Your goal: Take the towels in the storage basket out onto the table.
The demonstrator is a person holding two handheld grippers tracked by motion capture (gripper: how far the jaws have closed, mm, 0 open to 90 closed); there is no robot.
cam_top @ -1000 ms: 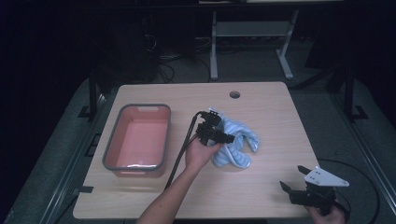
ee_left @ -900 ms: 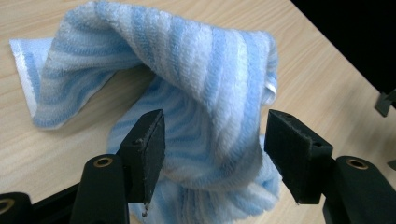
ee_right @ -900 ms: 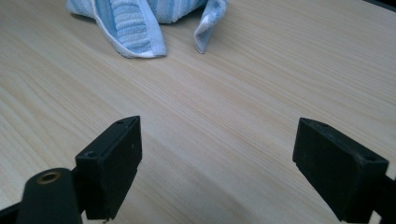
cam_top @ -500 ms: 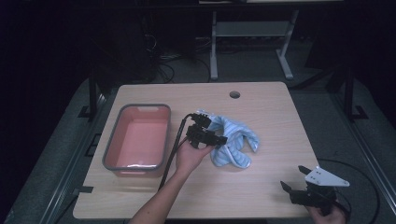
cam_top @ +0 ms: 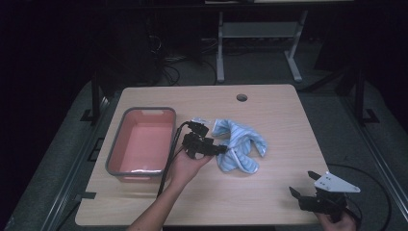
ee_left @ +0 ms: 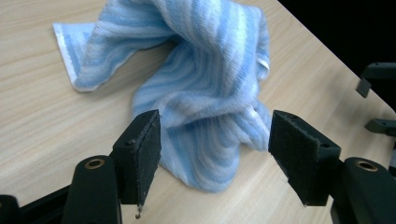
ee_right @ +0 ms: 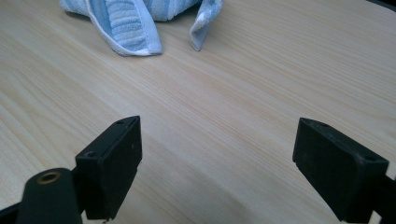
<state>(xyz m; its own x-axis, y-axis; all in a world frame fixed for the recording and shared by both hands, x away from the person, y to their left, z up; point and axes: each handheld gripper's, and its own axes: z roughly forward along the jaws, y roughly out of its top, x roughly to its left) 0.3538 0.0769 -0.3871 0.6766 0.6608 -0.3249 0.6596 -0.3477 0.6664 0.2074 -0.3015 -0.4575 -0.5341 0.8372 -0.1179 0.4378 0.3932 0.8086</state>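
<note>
A crumpled blue-and-white striped towel (cam_top: 240,144) lies in a heap near the middle of the wooden table (cam_top: 279,110). My left gripper (cam_top: 222,149) is just left of it, pointing at it. Its jaws have just been opening and now stand open. In the left gripper view the towel (ee_left: 205,93) lies just ahead of the left gripper (ee_left: 215,154), and neither pad presses on it. My right gripper (cam_top: 303,183) rests at the table's near right corner, open. In the right gripper view the right gripper (ee_right: 217,158) has bare wood between its pads, with the towel (ee_right: 126,23) far ahead.
A grey tray (cam_top: 144,111) with a pink inside stands on the left of the table, close beside my left hand. A round cable hole (cam_top: 241,97) sits near the far edge. Dark floor and a white stand lie beyond.
My left gripper has drawn back to the left, off the towel, and its jaws stand wider. The towel stays in its heap. The right gripper has not moved.
</note>
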